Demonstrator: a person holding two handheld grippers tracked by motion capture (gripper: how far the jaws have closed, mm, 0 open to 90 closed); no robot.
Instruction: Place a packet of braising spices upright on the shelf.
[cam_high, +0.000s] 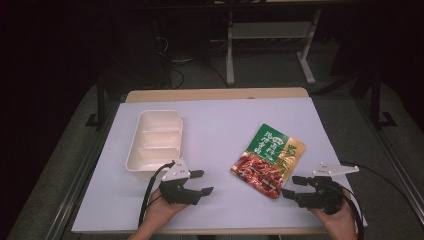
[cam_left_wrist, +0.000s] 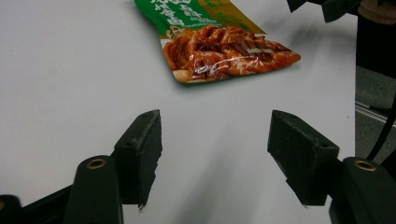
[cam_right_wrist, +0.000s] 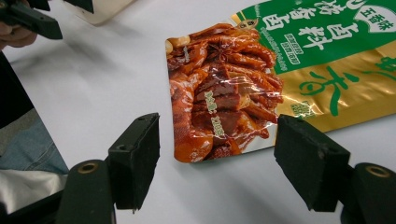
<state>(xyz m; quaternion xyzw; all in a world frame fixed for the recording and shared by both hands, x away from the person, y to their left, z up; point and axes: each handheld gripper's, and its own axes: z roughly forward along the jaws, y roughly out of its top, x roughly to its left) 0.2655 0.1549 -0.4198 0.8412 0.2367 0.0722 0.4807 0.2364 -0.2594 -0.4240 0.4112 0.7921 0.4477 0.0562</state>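
sauce packet (cam_high: 268, 160): flat glossy foil pouch, green-gold top, red food print, lying on the smooth white tabletop (cam_high: 220, 125), right of centre | right gripper (cam_high: 291, 186): matte black blocky jaws wide apart, empty, just beside packet's near corner | left gripper (cam_high: 202, 182): jaws wide, empty, near the cream plastic divided tray (cam_high: 154, 137)

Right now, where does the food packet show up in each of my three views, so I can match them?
High view: the food packet lies right of centre on the table, between the two grippers, nearer the right gripper.
Left gripper view: the packet lies at the top, beyond the open jaws.
Right gripper view: the packet spreads across the centre and upper right, its near corner just ahead of the jaws.
Shared landmark: the packet's red printed end.
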